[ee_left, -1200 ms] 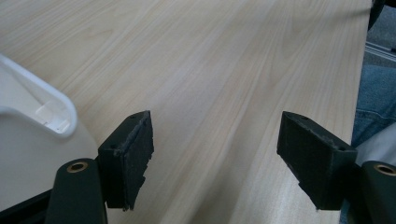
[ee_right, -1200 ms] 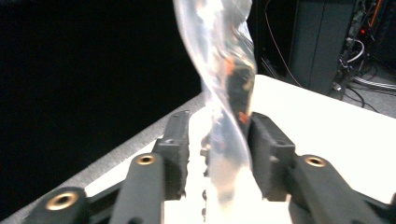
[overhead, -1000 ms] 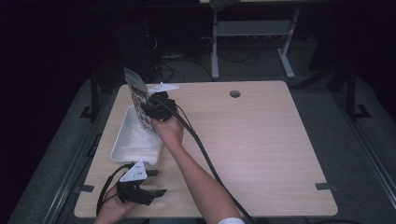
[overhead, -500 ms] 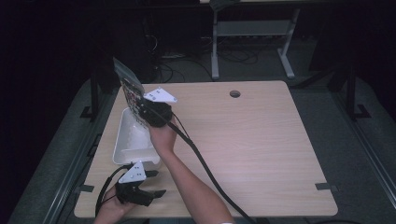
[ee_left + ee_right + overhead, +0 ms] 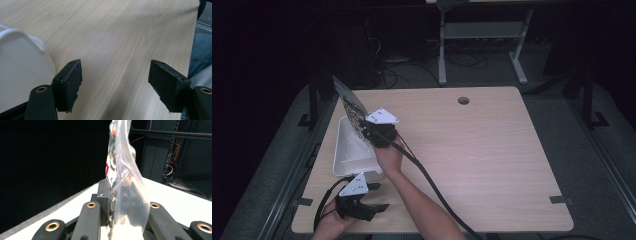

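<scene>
Bag (image 5: 349, 107) now lower, over tray (image 5: 343, 150) edge.

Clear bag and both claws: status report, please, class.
Right claw shut on clear bag, above white tray. Left claw open, empty, on table. Nothing in the way.

bag (image 5: 348, 104) above tray (image 5: 343, 150), tray on table (image 5: 492, 160)

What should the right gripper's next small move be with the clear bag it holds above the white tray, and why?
Probably lower it a little further. The right gripper is clamped on the clear bag, which stands tilted over the white tray and is not yet resting in it. The left gripper sits open beside the tray.
</scene>
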A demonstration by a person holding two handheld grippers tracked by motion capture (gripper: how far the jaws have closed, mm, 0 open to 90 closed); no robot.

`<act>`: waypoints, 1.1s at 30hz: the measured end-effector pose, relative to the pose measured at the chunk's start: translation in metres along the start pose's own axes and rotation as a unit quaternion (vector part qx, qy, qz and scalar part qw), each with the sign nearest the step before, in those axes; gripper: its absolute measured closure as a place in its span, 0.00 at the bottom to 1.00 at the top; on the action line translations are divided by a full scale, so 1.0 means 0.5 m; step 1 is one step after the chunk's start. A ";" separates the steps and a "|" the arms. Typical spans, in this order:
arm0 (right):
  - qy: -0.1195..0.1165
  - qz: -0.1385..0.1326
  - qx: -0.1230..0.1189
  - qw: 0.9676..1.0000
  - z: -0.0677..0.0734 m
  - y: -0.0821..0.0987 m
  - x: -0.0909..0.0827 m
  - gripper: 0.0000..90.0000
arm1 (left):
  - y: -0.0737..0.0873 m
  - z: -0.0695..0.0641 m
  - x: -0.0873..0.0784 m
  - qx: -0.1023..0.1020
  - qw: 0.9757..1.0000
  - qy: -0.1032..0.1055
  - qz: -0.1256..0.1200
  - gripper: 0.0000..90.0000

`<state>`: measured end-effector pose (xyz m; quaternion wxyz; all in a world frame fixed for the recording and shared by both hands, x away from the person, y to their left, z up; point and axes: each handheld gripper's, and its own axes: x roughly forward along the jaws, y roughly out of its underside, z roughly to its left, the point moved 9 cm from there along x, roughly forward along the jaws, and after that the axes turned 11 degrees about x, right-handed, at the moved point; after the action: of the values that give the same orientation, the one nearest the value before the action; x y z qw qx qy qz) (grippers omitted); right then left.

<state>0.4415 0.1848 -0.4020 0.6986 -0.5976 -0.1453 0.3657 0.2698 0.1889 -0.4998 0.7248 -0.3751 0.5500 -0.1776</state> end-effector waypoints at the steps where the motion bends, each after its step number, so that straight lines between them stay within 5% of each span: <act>1: 0.001 0.003 -0.007 1.000 0.004 0.007 -0.008 0.83 | 0.000 0.000 0.000 0.000 1.000 -0.001 0.000 0.29; 4: -0.003 0.010 -0.012 1.000 0.009 0.010 -0.014 0.81 | -0.001 0.000 -0.001 0.000 1.000 -0.002 -0.001 0.29; 7: -0.033 0.037 -0.001 0.999 0.010 0.003 -0.007 0.60 | -0.001 0.000 0.000 0.001 1.000 -0.001 -0.001 0.29; 9: -0.039 0.048 0.015 0.998 0.005 -0.003 0.002 0.56 | -0.002 -0.001 0.001 0.005 1.000 0.000 0.001 0.29; 12: -0.040 0.053 0.023 0.998 -0.003 -0.007 0.009 0.67 | -0.003 -0.002 0.001 0.005 1.000 -0.001 0.001 0.29; 13: -0.035 0.058 0.025 0.997 -0.009 -0.003 0.012 0.82 | -0.003 -0.001 0.002 0.005 1.000 0.000 0.001 0.29; 14: -0.035 0.058 0.025 0.997 -0.009 -0.003 0.012 0.82 | -0.002 -0.001 0.002 0.004 1.000 0.000 0.002 0.29; 18: 0.006 0.048 -0.004 0.999 -0.005 0.002 0.009 0.83 | -0.002 -0.001 0.003 0.004 1.000 0.001 0.002 0.29; 21: 0.025 0.040 0.003 0.999 -0.011 0.004 0.005 0.83 | -0.003 -0.002 0.002 0.006 1.000 0.001 0.001 0.29; 25: 0.088 0.015 0.021 0.996 -0.036 0.002 -0.007 0.83 | -0.001 -0.003 0.002 0.004 1.000 0.001 0.002 0.29; 31: 0.115 0.004 0.049 0.992 -0.050 0.001 -0.009 0.83 | -0.002 -0.003 0.002 0.004 1.000 0.002 0.002 0.29; 33: 0.109 0.004 0.033 0.994 -0.033 0.002 -0.005 0.83 | -0.002 -0.003 0.002 0.005 1.000 0.002 0.002 0.29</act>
<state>0.4498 0.1708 -0.4066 0.7278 -0.6113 -0.0540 0.3062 0.2687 0.1869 -0.4998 0.7260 -0.3699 0.5510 -0.1802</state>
